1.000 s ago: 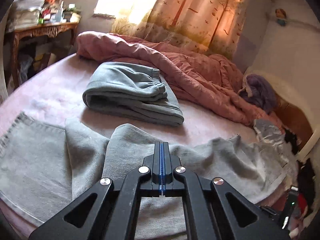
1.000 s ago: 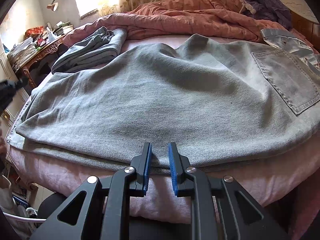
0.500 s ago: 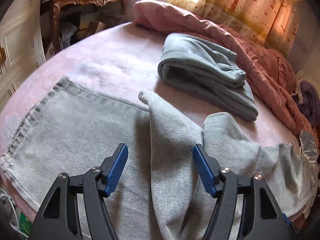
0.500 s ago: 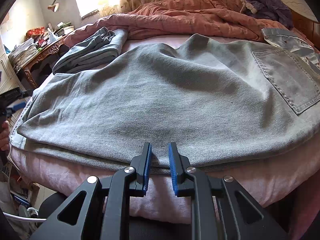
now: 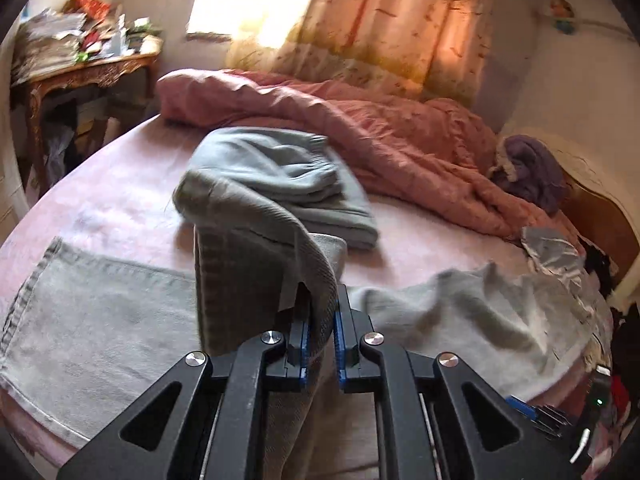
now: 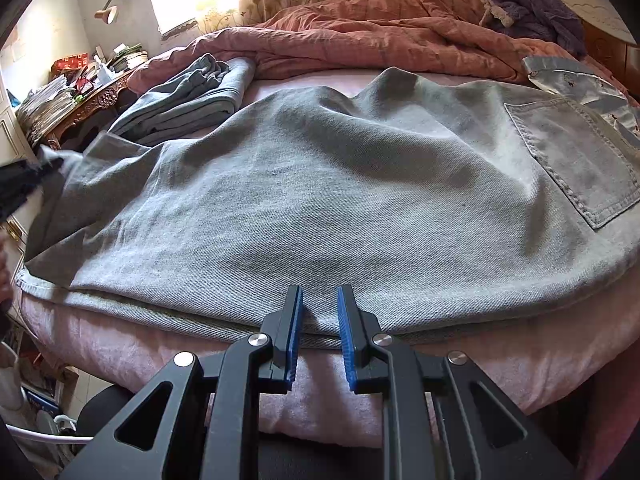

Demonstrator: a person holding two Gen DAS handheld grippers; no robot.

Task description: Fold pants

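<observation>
I had the pale grey denim pants (image 6: 320, 184) spread across the bed (image 5: 120, 184), waist and back pocket (image 6: 576, 160) toward my right, legs running off to my left. My left tongs (image 5: 320, 332) were closing on a raised fold of the leg fabric (image 5: 256, 248); the cloth ran between the blue pads (image 5: 305, 340) and draped up and over them, so I counted it as gripped. My right tongs (image 6: 318, 336) sat at the near edge of the pants, pads a little way apart with the denim edge lying between them. I could not tell for certain whether they pressed it or merely straddled it; it looked more like a light hold.

I judged the step to be the start of the first fold: the left side had just picked up the leg end, and the pants otherwise lay unfolded. The next move, as I read it, called for carrying that leg end across toward the waist, keeping the layers aligned and the cloth clear of the folded grey-blue sweatpants (image 5: 280, 176) lying just beyond. The right tongs would need to pin or lift the near edge so the body did not slide off the mattress.

As for writing, I read none. The pocket carried only stitching, and the papers and packets piled on the wooden side table (image 5: 88, 68) were too small and blurred to make out.
</observation>
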